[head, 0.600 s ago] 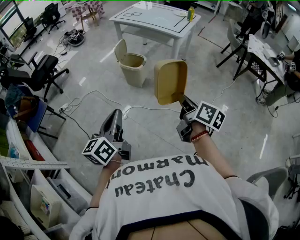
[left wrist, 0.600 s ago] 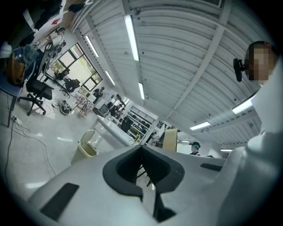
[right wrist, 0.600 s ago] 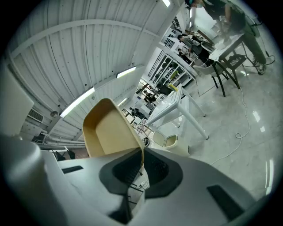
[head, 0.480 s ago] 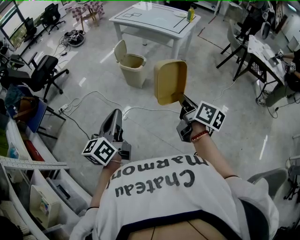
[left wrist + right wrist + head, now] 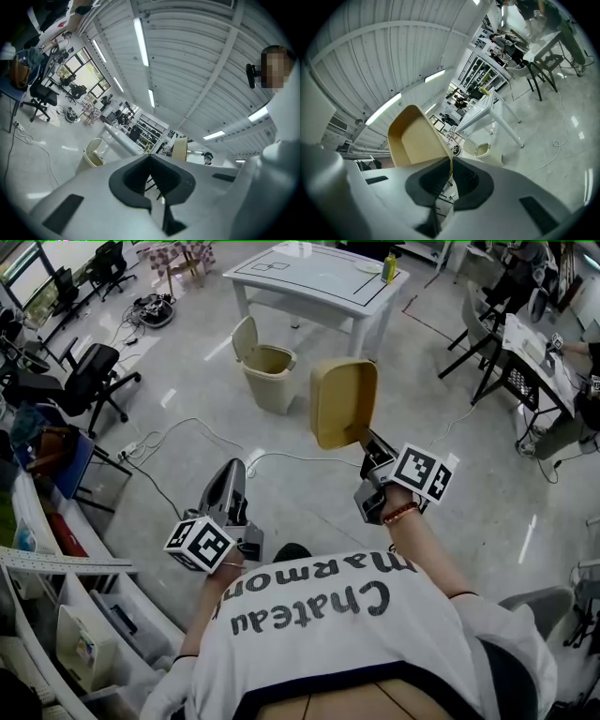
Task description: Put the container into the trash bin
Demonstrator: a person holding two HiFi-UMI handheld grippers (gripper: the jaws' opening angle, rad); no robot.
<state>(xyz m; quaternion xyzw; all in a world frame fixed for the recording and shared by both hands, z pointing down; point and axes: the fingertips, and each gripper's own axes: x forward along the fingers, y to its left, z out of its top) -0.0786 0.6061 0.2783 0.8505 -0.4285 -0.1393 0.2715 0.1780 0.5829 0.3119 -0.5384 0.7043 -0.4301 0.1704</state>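
Note:
The container (image 5: 343, 401), a tan open tray, stands upright in the air, and my right gripper (image 5: 367, 440) is shut on its lower edge. In the right gripper view the container (image 5: 415, 138) rises up and left from the right gripper (image 5: 450, 169), its thin rim pinched between the pads. The trash bin (image 5: 269, 371), beige with its lid swung open, stands on the floor ahead and to the left, beside the white table (image 5: 309, 282). It shows small in both gripper views (image 5: 93, 157) (image 5: 480, 150). My left gripper (image 5: 230, 474) is lower left, shut on nothing (image 5: 150, 161).
Cables (image 5: 178, 442) trail over the shiny floor between me and the bin. Office chairs (image 5: 89, 381) stand at the left, shelves (image 5: 56, 615) at the lower left, desks and chairs (image 5: 525, 343) at the right. A bottle (image 5: 388, 268) stands on the table.
The head view has shifted slightly, and a dark shoe tip now shows between the arms. Both grippers keep their pose; the container stays held.

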